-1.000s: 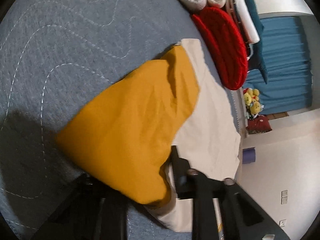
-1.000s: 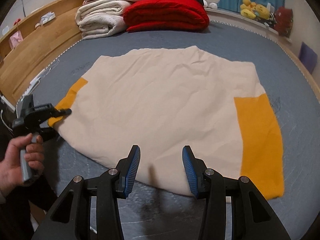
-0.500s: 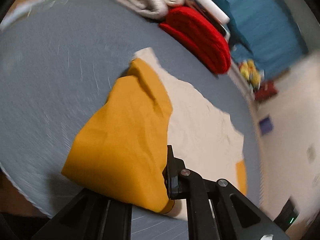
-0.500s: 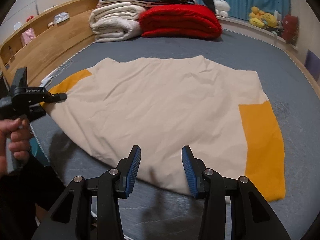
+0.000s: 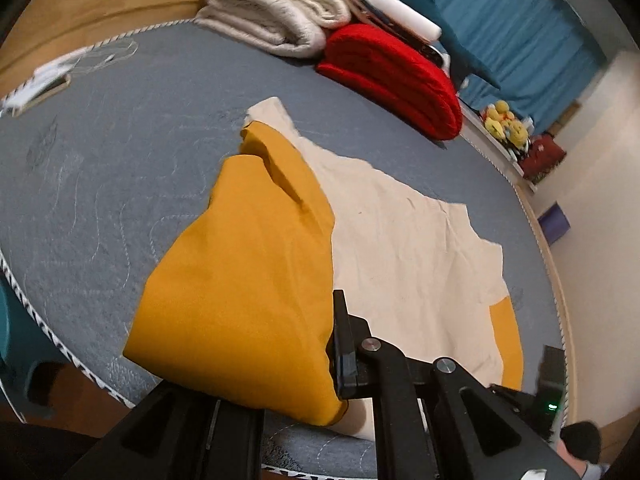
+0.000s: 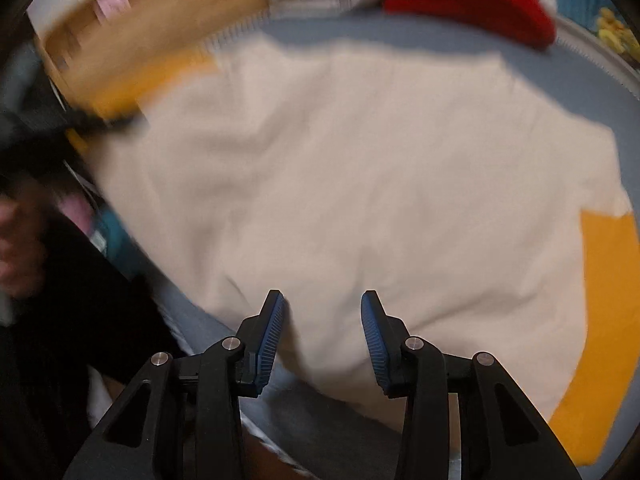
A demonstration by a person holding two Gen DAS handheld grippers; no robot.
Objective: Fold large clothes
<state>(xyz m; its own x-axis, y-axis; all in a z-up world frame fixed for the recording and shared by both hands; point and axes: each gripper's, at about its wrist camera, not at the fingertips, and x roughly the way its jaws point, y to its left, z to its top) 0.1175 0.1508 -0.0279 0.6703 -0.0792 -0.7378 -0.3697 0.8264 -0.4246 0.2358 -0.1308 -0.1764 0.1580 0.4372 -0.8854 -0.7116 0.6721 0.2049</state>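
Note:
A large cream garment point(image 6: 360, 180) with yellow sleeves lies spread on the grey mattress point(image 5: 100, 168). My left gripper point(image 5: 334, 320) is shut on the near yellow sleeve point(image 5: 248, 280) and holds it up off the bed, so the cloth drapes over and hides one finger. In the blurred right wrist view this same gripper point(image 6: 96, 120) shows at the left, pinching the yellow corner. My right gripper point(image 6: 323, 304) stands open just above the garment's near hem, with nothing between its blue pads point(image 6: 272, 336). The other yellow sleeve point(image 6: 600, 320) lies flat at the right.
A folded red blanket point(image 5: 396, 76) and folded cream blankets point(image 5: 272, 20) are stacked at the bed's far end by a blue curtain point(image 5: 512, 28). A wooden bed frame point(image 6: 132, 36) runs along the left. A person's hand point(image 6: 16, 240) grips the left tool's handle.
The left gripper has risen and rolled, lifting the yellow sleeve higher off the mattress. The right gripper has swung left and dropped closer to the garment's near hem.

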